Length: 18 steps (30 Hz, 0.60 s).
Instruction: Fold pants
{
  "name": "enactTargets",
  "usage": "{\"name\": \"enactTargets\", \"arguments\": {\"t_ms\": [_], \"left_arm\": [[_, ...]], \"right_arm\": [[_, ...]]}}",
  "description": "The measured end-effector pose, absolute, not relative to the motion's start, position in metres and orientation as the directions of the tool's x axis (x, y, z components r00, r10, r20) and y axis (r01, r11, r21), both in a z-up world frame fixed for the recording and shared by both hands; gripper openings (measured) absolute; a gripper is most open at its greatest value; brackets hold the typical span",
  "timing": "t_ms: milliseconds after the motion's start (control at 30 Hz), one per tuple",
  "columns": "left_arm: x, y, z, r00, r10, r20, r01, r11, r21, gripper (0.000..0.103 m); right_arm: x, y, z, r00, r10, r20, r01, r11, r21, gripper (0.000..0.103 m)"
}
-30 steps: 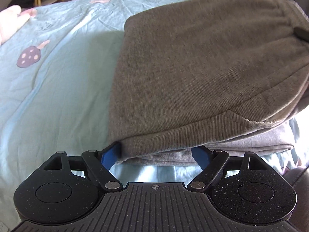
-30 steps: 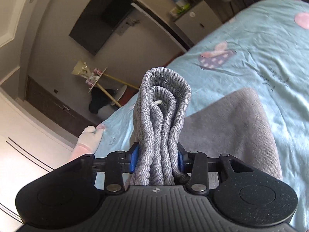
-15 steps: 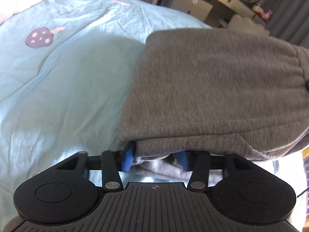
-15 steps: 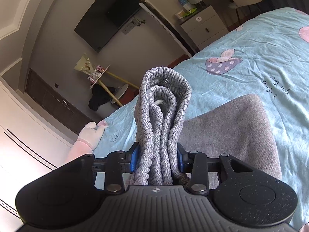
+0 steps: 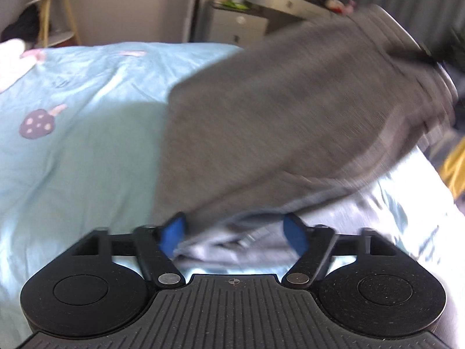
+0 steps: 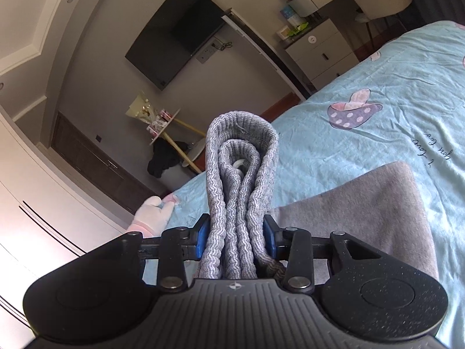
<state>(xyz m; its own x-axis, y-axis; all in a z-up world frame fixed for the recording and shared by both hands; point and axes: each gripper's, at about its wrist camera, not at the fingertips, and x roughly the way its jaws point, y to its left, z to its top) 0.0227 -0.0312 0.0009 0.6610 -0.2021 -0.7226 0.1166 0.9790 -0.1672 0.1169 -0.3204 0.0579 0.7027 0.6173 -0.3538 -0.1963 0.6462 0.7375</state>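
Note:
The grey folded pants (image 5: 290,116) lie on the light blue bed sheet (image 5: 72,160), their right side lifted and blurred. My left gripper (image 5: 234,232) sits at the near edge of the fold; its jaws are opening, and the blue pads (image 5: 171,232) stand wide apart with the cloth's lower layers loose between them. In the right wrist view, my right gripper (image 6: 237,235) is shut on the ribbed waistband bundle (image 6: 241,174), which stands up in several folded layers. The rest of the pants (image 6: 363,209) hangs down to the bed at the right.
A pink and white plush toy (image 5: 11,58) (image 6: 151,212) lies at the bed's far left. Beyond the bed stand a white dresser (image 5: 241,26), a wooden stand (image 5: 55,17) and a wall TV (image 6: 174,43). The bed's edge drops off at the right (image 5: 436,192).
The left jaws closed on the pants' near edge, then spread wide again while the gripper rose and tipped up. The right gripper kept its grip and drifted slightly upward.

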Motion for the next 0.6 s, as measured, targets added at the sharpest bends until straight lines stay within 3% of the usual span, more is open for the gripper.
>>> {"name": "enactTargets", "arguments": {"t_ms": [133, 233, 300, 600], "left_arm": [[0.035, -0.066, -0.019, 0.64, -0.081, -0.764, 0.154, 0.988, 0.024, 0.087], [0.05, -0.066, -0.026, 0.657, -0.057, -0.752, 0.096, 0.995, 0.008, 0.085], [0.058, -0.062, -0.03, 0.656, -0.044, -0.754, 0.07, 0.998, 0.004, 0.074], [0.06, -0.031, -0.023, 0.658, -0.011, -0.753, -0.073, 0.994, -0.078, 0.048]], "right_arm": [[0.118, -0.319, 0.052, 0.702, 0.611, -0.367, -0.18, 0.65, 0.738, 0.037], [0.115, -0.321, 0.049, 0.701, 0.604, -0.381, -0.177, 0.664, 0.727, 0.037], [0.114, -0.324, 0.046, 0.699, 0.599, -0.392, -0.17, 0.671, 0.722, 0.037], [0.114, -0.334, 0.026, 0.687, 0.58, -0.437, -0.147, 0.701, 0.698, 0.033]]}}
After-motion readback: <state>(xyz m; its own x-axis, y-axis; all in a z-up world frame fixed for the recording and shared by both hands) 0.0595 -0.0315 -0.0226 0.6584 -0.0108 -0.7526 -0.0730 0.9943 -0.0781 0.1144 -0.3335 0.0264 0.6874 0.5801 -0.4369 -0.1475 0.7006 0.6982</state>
